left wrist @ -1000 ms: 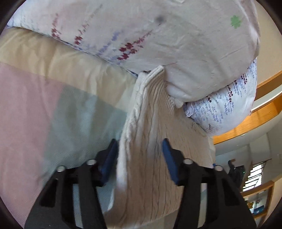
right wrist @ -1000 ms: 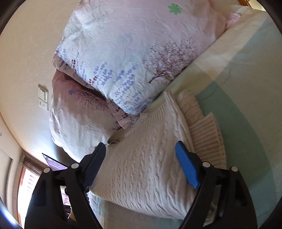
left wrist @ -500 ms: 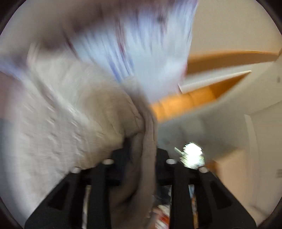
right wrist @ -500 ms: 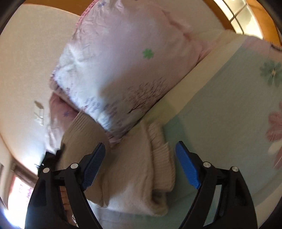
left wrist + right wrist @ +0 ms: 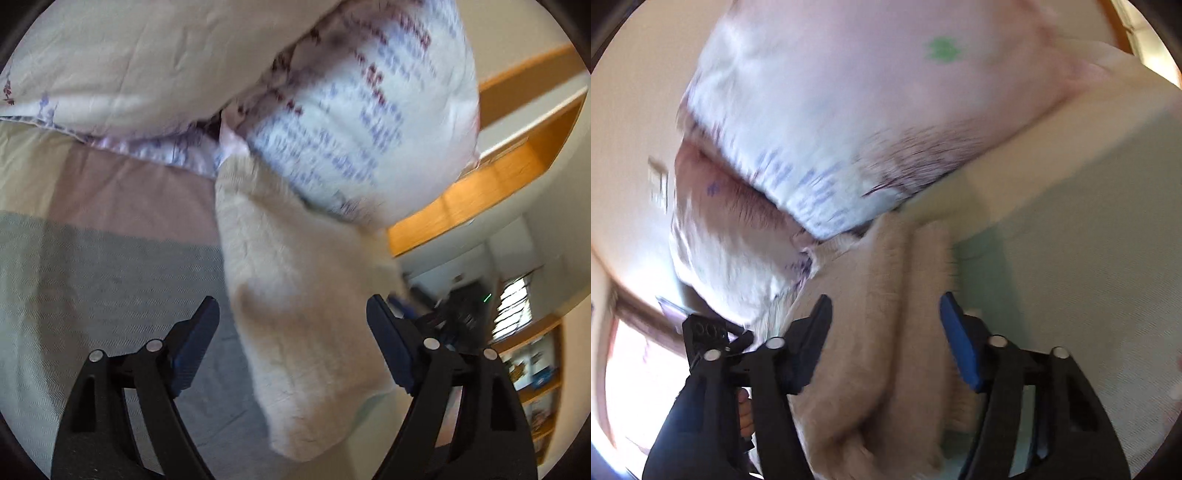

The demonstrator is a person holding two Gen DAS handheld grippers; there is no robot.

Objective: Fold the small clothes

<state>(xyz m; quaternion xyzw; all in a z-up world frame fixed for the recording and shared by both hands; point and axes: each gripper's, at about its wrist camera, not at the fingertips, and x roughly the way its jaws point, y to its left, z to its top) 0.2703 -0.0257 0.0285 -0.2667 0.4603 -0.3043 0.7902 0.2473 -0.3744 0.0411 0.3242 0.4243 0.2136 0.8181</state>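
The cream cable-knit sweater (image 5: 295,314), folded into a thick bundle, lies on the pastel patchwork bedspread (image 5: 103,266) at the head edge of the bed, its far end tucked against the 2 floral pillows (image 5: 351,110). The left gripper (image 5: 291,325) is spread, released, with the bundle between its jaws. The right gripper (image 5: 884,321) is likewise parted and straddles 2 rolled folds (image 5: 886,350). The knit is judged soft, light and bulky; a thick folded edge would be best pinched.
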